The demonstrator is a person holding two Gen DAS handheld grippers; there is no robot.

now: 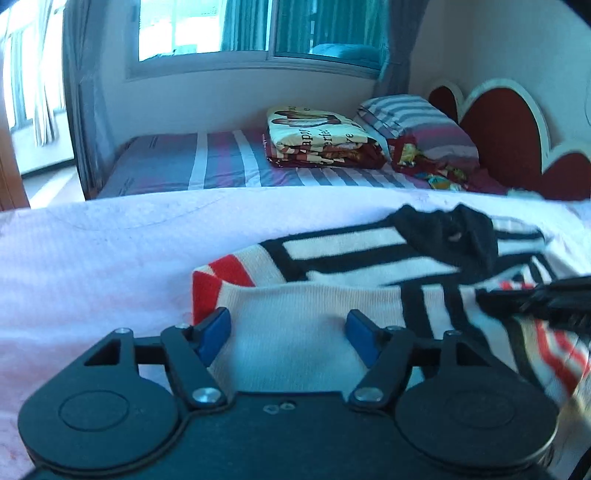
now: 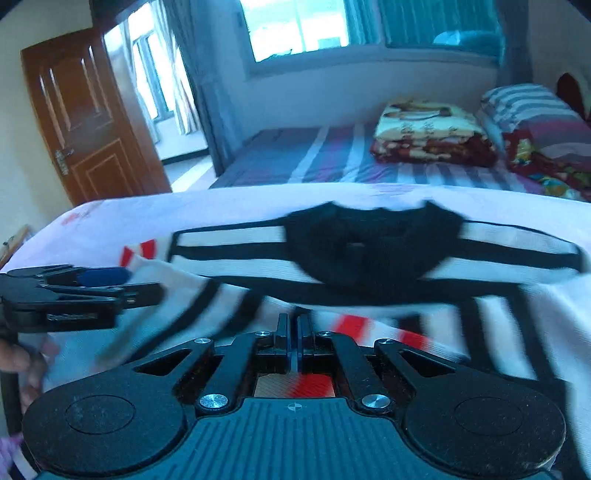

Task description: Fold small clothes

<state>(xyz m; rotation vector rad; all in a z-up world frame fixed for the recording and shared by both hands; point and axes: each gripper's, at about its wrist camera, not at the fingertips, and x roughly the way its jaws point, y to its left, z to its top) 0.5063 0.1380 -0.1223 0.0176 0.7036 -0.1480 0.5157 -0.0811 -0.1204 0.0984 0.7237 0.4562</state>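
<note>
Small striped sweater (image 1: pixel 369 273) lying flat on a pale pink sheet (image 1: pixel 92 258) that covers the work surface, black collar (image 1: pixel 450 225) toward the far edge, black and white bands across the chest, red and white bands on the sleeves. Left sleeve folded in over the body, its red cuff (image 1: pixel 218 284) at the left side of the garment. Left gripper (image 1: pixel 290 334) low over the plain white part of that folded sleeve, blue pads (image 1: pixel 214 332) spread wide with the knit showing between them, neither pad pressing on it as far as visible. Right gripper (image 2: pixel 294 347) with fingers pressed together, red and white striped cloth directly under and behind the tips; blurred there, so a pinch on the fabric cannot be told. Same gripper entering the left view from the right edge as a dark shape (image 1: pixel 539 299) over the striped sleeve. Part of a hand (image 2: pixel 22 360) at the lower left of the right view, below the left gripper. Beyond the pink sheet, a bed with a striped cover (image 1: pixel 221 162), a folded printed blanket (image 1: pixel 321 136), a striped pillow (image 1: pixel 417 122), a red headboard (image 1: pixel 506 133). Window (image 1: pixel 258 26) above the bed, brown door (image 2: pixel 85 114) standing open on the left.
</note>
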